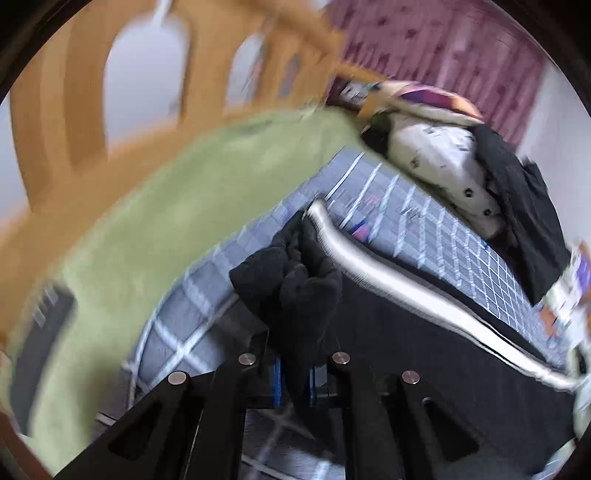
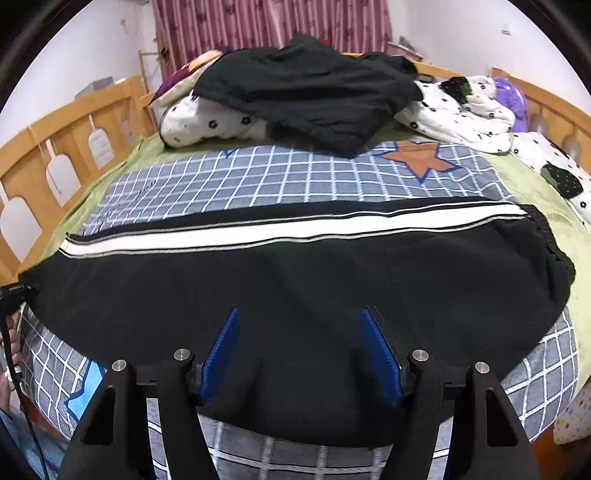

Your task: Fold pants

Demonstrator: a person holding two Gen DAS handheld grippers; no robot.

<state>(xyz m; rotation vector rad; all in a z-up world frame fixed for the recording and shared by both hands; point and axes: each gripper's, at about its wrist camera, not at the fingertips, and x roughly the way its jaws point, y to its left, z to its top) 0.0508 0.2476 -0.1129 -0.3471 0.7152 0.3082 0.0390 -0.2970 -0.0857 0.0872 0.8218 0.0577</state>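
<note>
Black pants with a white side stripe lie flat across the checked blanket, waistband to the right. My right gripper hangs open just above the pants' near edge, and its blue pads stand wide apart with black cloth below them. In the blurred left wrist view, my left gripper is shut on a bunched end of the pants, which rises in folds from between the pads. The stripe runs away to the right.
A heap of black clothes rests on white patterned pillows at the far side. A wooden rail runs along the bed's left, and a pink curtain hangs behind. A green sheet borders the blanket.
</note>
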